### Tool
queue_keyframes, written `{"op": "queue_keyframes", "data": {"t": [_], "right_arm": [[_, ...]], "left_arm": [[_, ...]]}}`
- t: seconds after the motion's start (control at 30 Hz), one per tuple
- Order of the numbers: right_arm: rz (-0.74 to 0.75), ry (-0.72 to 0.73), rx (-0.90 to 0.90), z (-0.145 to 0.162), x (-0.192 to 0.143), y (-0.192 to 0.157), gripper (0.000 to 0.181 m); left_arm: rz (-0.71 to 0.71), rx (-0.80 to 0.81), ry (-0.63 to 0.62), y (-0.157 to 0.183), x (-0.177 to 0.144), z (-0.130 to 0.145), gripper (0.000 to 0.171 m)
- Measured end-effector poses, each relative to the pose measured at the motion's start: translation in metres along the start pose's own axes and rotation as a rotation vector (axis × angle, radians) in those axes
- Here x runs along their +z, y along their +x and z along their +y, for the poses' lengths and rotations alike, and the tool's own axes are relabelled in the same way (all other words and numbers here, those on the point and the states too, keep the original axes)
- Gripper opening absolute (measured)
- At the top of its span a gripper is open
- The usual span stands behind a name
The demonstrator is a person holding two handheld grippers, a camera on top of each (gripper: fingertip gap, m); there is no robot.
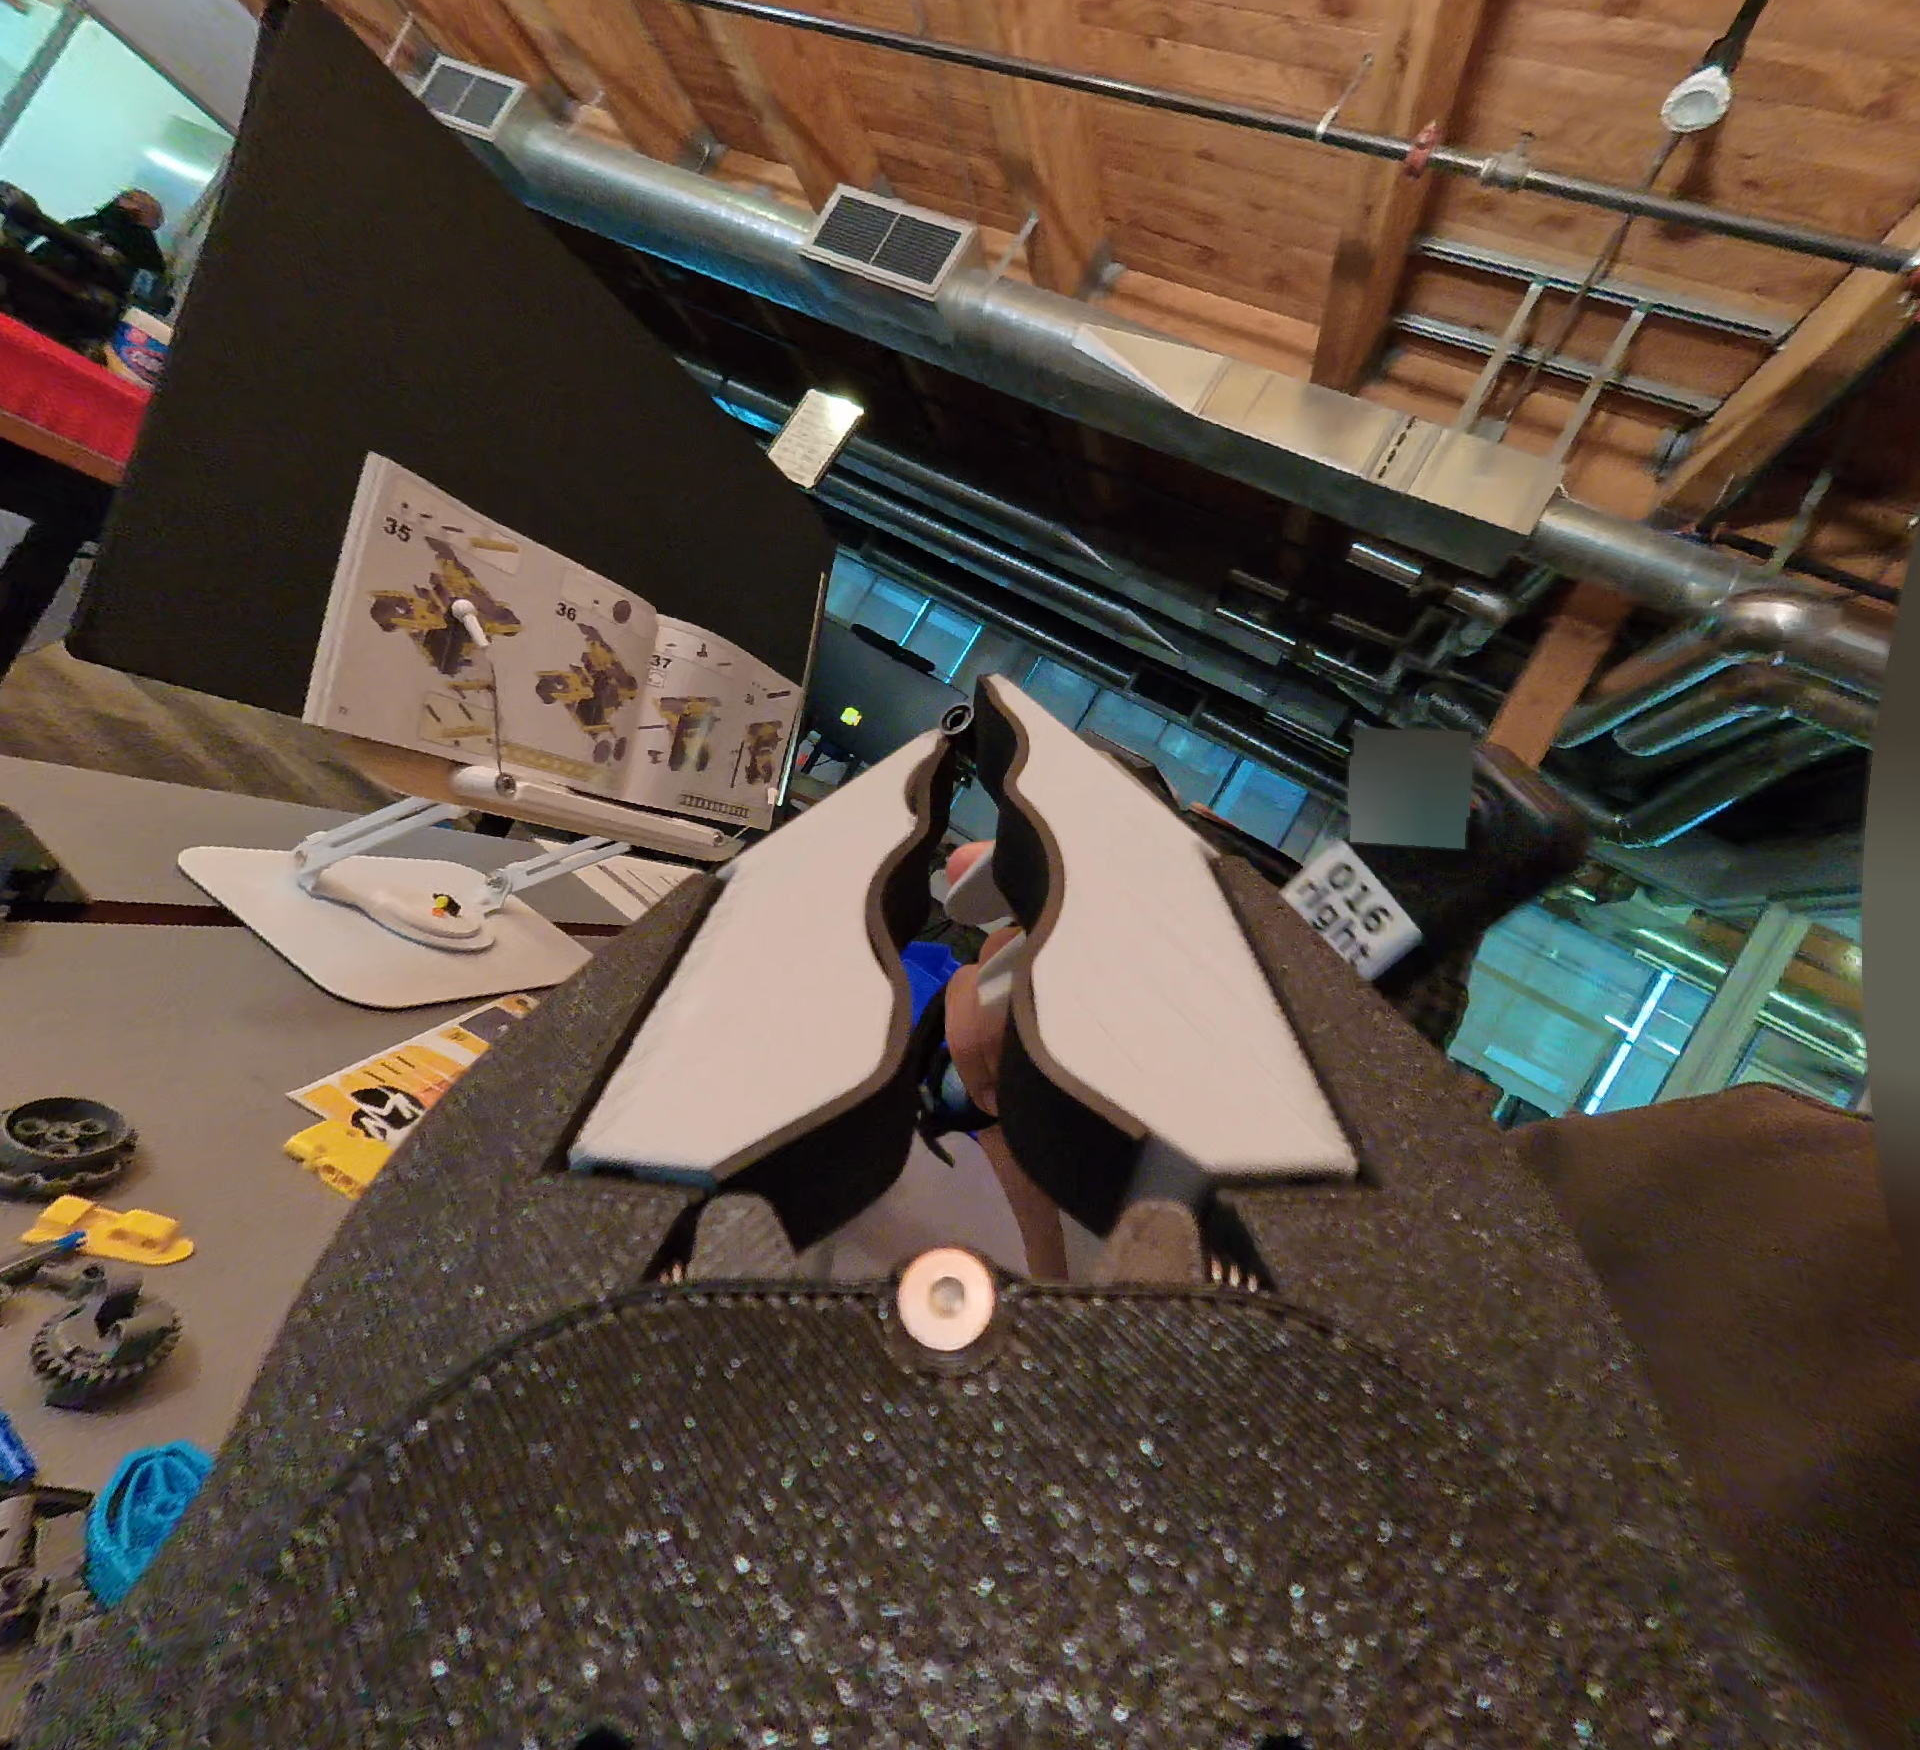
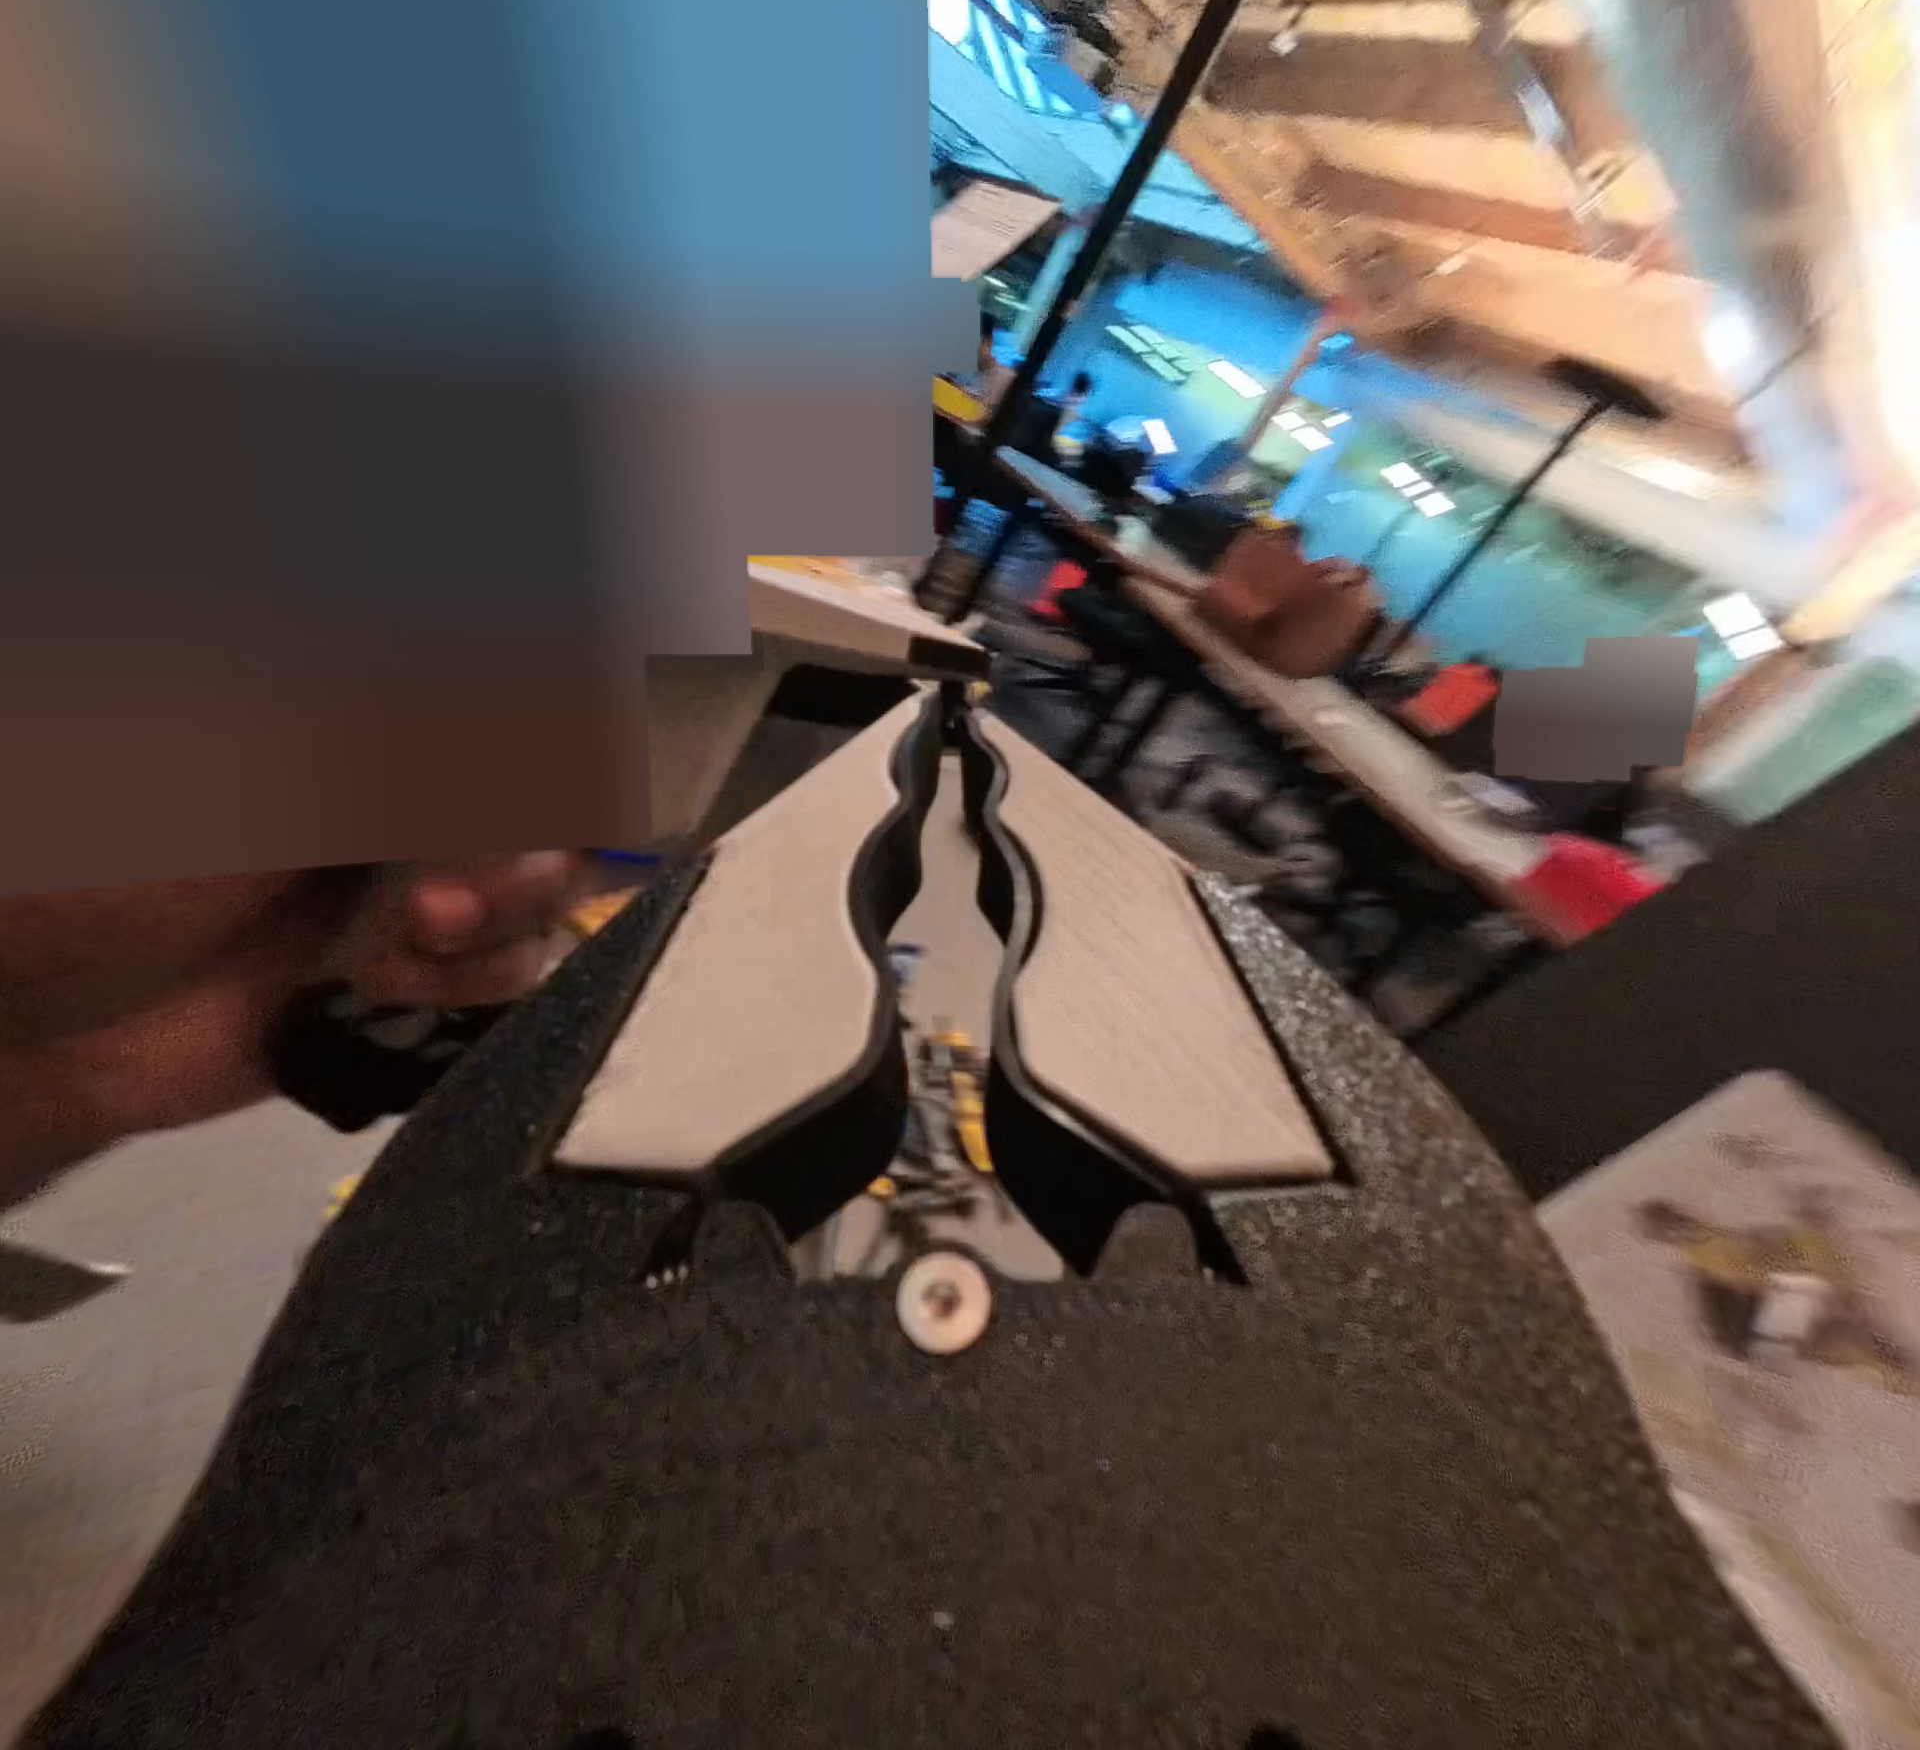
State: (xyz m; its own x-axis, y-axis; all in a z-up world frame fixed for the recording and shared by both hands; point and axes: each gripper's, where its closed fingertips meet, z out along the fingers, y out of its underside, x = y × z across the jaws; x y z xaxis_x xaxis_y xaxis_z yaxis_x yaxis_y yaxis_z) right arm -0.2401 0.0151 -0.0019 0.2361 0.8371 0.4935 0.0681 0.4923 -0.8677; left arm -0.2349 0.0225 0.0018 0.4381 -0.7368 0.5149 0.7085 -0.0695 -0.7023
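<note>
My left gripper (image 1: 961, 726) is tilted up off the grey table (image 1: 156, 1004), and its jaws are shut on a small black tube-shaped pin (image 1: 955, 719) pinched at the very tips. Behind its fingers a person's hand (image 1: 982, 1035) shows through the gap, with grey and blue parts beside it. My right gripper (image 2: 943, 708) is shut with the tips meeting; the view is blurred and I cannot tell whether anything is between them. Through its gap I see a yellow and black brick assembly (image 2: 954, 1113) lying beyond. A hand (image 2: 447, 921) is at its left.
An open instruction booklet (image 1: 540, 651) rests on a white stand (image 1: 395, 931) before a black board (image 1: 416, 370). Dark gears (image 1: 62, 1144), a yellow piece (image 1: 114, 1227), a blue wheel (image 1: 140, 1513) and a yellow leaflet (image 1: 416, 1077) lie on the table. My two grippers' fingertips are within a few centimetres of each other.
</note>
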Motion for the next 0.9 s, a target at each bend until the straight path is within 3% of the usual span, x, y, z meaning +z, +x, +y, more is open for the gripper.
{"op": "queue_keyframes", "data": {"t": [0.07,0.1,0.17,0.23,0.33,0.47,0.73,0.9], "right_arm": [[0.023,-0.007,-0.06,-0.004,-0.001,-0.002,0.001],[-0.007,0.005,-0.007,-0.005,-0.002,-0.002,0.002],[-0.087,0.062,0.184,-0.009,-0.009,0.002,0.0],[-0.106,0.045,0.281,-0.007,-0.01,0.013,0.0],[-0.115,0.02,0.21,-0.007,0.004,0.002,0.0],[-0.076,-0.041,0.163,0.008,0.009,-0.004,0.0],[-0.021,-0.118,0.231,0.035,-0.035,0.003,0.0],[-0.182,-0.155,0.41,0.066,-0.059,-0.048,0.0]], "left_arm": [[-0.004,0.022,-0.007,0.004,0.0,-0.001,0.0],[-0.013,0.035,0.003,0.004,-0.002,-0.003,0.001],[-0.102,0.072,0.159,-0.013,-0.031,-0.035,0.0],[-0.123,0.073,0.168,-0.017,-0.055,-0.054,0.0],[-0.119,0.142,0.087,-0.001,-0.035,-0.04,0.0],[-0.135,0.086,0.065,-0.02,-0.037,-0.036,0.0],[-0.156,0.053,0.057,-0.044,-0.043,-0.032,0.0],[-0.148,0.044,0.014,-0.048,-0.038,-0.024,0.0]]}}
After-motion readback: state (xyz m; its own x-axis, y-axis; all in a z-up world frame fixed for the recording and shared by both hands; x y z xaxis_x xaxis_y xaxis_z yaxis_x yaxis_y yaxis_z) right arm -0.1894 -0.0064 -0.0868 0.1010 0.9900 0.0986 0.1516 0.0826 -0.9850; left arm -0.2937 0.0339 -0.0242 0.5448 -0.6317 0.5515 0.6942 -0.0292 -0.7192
